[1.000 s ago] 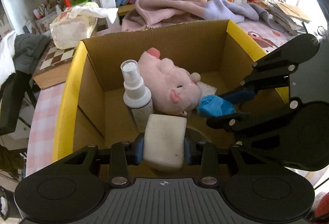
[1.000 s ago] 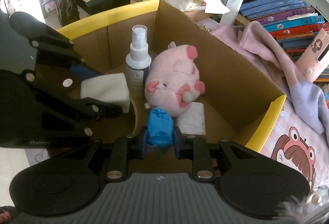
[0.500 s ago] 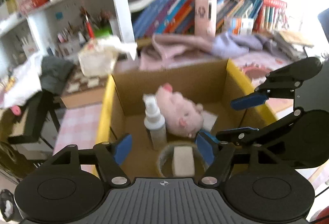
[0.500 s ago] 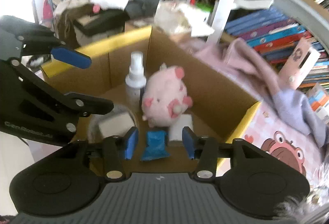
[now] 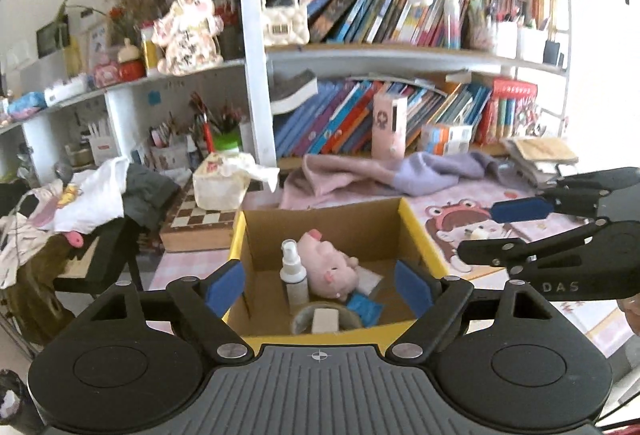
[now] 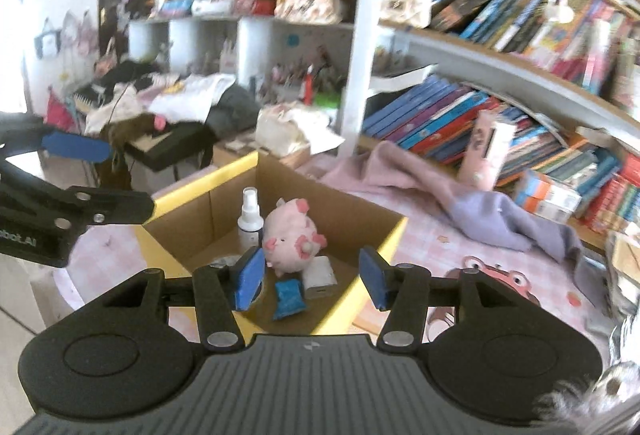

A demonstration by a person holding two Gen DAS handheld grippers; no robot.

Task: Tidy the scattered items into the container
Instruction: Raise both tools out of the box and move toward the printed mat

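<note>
Both raised well above the cardboard box [image 5: 412, 219] now, no longer down inside it. Left tool [image 5: 320, 285] wide and empty; white block [image 5: 323, 320] released, lying in the tape roll [image 5: 302, 317]. Right tool [image 6: 308, 281] wide too; blue packet [image 6: 290, 297] dropped on the box floor. Counted inside: one spray bottle [image 6: 249, 217], one pink plush pig [image 6: 294, 239], one white pack [image 6: 320, 275].

The pink checked surface [image 5: 188, 267] carries the yellow-rimmed cardboard box [image 5: 320, 219], with a pink-and-lilac cloth [image 5: 380, 175] lying far behind it.
</note>
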